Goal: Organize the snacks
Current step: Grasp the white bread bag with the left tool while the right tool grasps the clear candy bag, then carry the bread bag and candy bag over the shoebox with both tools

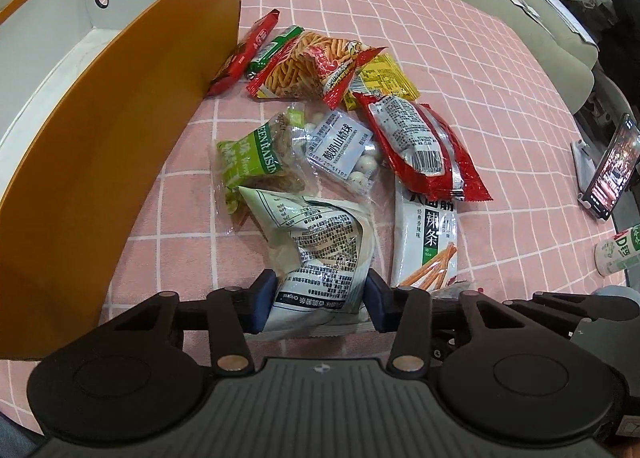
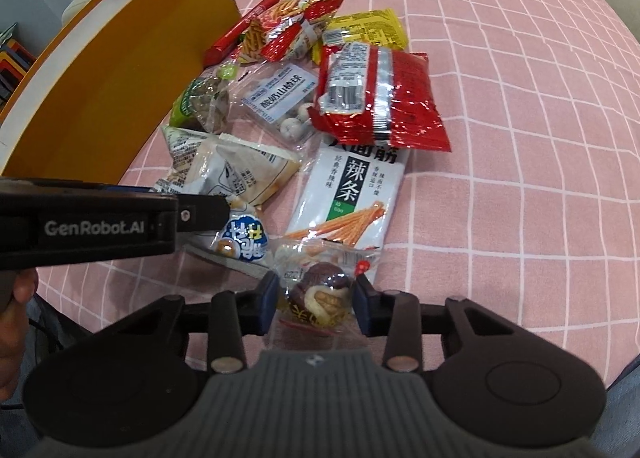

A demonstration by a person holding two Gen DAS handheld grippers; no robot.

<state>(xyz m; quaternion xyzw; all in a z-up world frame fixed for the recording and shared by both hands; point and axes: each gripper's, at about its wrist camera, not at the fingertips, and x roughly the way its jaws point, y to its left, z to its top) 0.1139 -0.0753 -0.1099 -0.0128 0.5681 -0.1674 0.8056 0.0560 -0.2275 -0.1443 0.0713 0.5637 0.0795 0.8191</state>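
Several snack packets lie in a pile on the pink checked cloth (image 1: 480, 78). My left gripper (image 1: 320, 302) stands over the near end of a crumpled white packet with black print (image 1: 316, 246), and its blue pads touch both sides of it. The same packet (image 2: 240, 174) shows in the right wrist view, under the left gripper's black body (image 2: 100, 226). My right gripper (image 2: 316, 302) is shut on a small clear packet holding a dark date with walnut (image 2: 322, 290). Behind it lie a white spicy-strip packet (image 2: 348, 194) and a red foil bag (image 2: 380, 98).
A tall orange box with a white inside (image 1: 80, 178) stands on the left, right beside the pile. A phone on a stand (image 1: 612, 166) and a green-and-white cup (image 1: 616, 254) sit at the right edge. A person's hand (image 2: 16, 298) holds the left gripper.
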